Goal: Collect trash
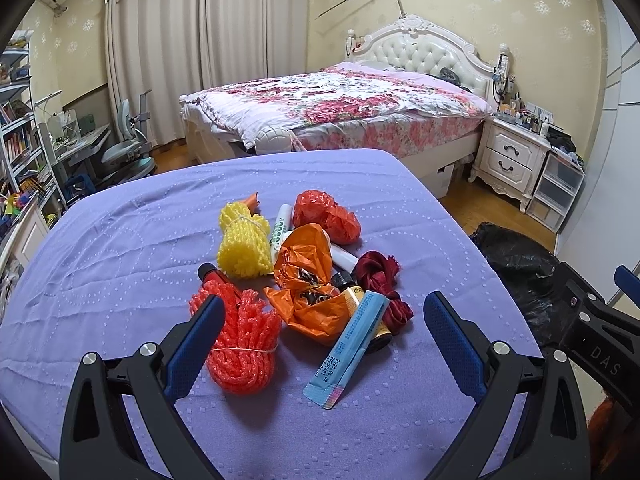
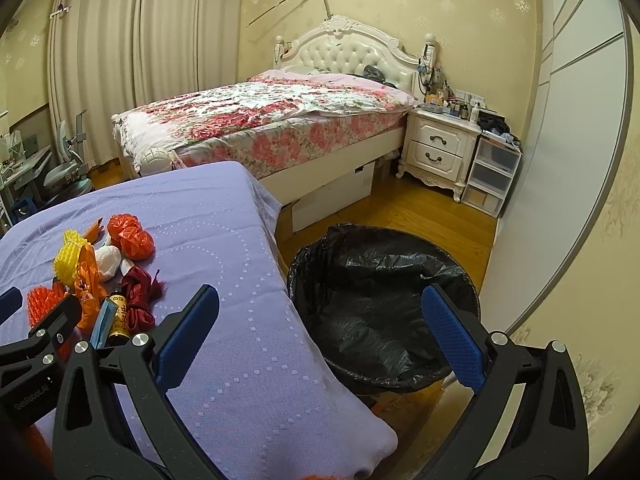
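A table covered in a lilac cloth carries a tight cluster of trash near its centre. The left gripper hovers over the near edge of this cluster with its jaws spread wide and nothing between them; its left blue pad overlaps the red foam net, though contact cannot be confirmed. Behind the red net lie a yellow foam net, a crumpled orange wrapper, a red-orange plastic bag and a dark red ribbon. A blue sachet rests slanted across a small brown bottle, its lower end nearest the camera. A white tube with green lettering lies partly under the orange wrapper. The right gripper is likewise wide open and empty, held off the table's right edge, one finger over the cloth and the other over the bin. The round bin, lined with a black bag, stands on the wooden floor just beside the table. A bed with a floral cover and a white nightstand occupy the background.
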`<state>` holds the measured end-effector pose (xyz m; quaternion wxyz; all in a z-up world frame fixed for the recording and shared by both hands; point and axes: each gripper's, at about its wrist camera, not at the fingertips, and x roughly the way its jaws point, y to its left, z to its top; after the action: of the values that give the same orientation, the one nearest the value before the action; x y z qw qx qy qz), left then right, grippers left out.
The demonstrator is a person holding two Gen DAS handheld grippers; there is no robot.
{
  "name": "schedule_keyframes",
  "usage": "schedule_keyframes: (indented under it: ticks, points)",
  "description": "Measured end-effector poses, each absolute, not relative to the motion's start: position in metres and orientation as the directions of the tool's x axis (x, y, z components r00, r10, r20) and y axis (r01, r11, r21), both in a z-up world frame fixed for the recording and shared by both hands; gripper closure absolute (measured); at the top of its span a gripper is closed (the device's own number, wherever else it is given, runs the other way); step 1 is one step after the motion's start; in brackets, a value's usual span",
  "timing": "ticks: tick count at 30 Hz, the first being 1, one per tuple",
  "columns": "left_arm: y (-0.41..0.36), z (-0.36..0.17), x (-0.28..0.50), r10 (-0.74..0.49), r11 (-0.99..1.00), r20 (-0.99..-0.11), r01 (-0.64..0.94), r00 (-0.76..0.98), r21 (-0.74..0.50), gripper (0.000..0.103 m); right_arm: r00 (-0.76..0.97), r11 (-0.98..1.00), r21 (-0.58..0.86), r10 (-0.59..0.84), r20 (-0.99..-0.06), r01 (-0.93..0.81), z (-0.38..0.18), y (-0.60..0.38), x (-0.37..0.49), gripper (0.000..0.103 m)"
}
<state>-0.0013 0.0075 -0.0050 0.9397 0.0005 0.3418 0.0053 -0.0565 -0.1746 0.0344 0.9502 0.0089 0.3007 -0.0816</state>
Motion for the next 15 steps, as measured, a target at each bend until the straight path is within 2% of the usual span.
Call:
schedule_keyframes:
  ticks: [15]
  points:
    - [0.0066,-0.0046,-0.0015,0.012,1.000,-0.642,-0.010,0.766,0.006,0.006,0.799,0.985,-0.030,-0.155,-0.581,0.170,0.0290,-0.1813,-0.0582,0.004]
